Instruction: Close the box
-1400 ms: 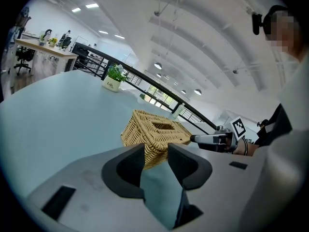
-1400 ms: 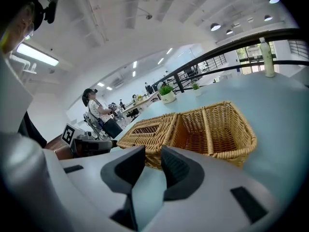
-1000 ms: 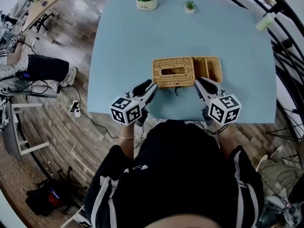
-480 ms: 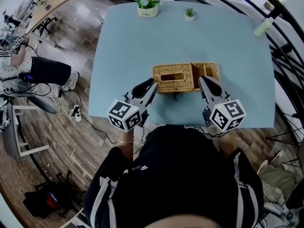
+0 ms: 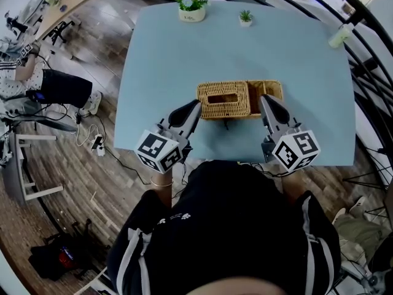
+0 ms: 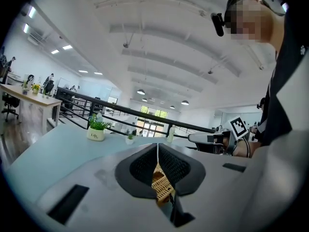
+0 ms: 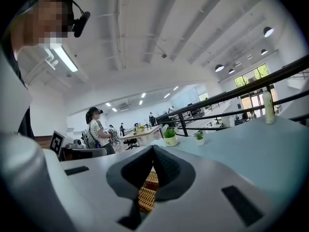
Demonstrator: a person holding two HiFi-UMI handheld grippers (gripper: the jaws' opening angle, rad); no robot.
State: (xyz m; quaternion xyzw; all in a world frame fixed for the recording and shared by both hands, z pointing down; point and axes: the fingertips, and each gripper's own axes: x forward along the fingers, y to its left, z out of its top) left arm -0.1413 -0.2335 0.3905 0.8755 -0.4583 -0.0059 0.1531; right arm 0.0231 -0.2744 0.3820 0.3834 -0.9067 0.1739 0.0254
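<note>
A wicker box (image 5: 223,99) lies on the blue table (image 5: 159,72), near its front edge. Its left part has a flat top with a slot; an open compartment (image 5: 270,90) adjoins on the right. A small dark tab (image 5: 227,123) hangs at its front. My left gripper (image 5: 196,105) hovers just off the box's front left corner, jaws shut and empty. My right gripper (image 5: 263,98) sits over the front right part, jaws together with nothing between them. In the left gripper view the wicker (image 6: 161,186) shows below the closed jaws (image 6: 157,146); the right gripper view (image 7: 153,148) shows the same.
Two small potted plants (image 5: 191,6) (image 5: 245,18) stand at the table's far edge, and a pale bottle (image 5: 341,28) at the far right corner. A black railing (image 5: 368,54) curves past the right side. My body presses against the near table edge.
The left gripper's jaws have closed from open to shut, and its marker cube has drawn back a little toward me. The right gripper has barely moved.
</note>
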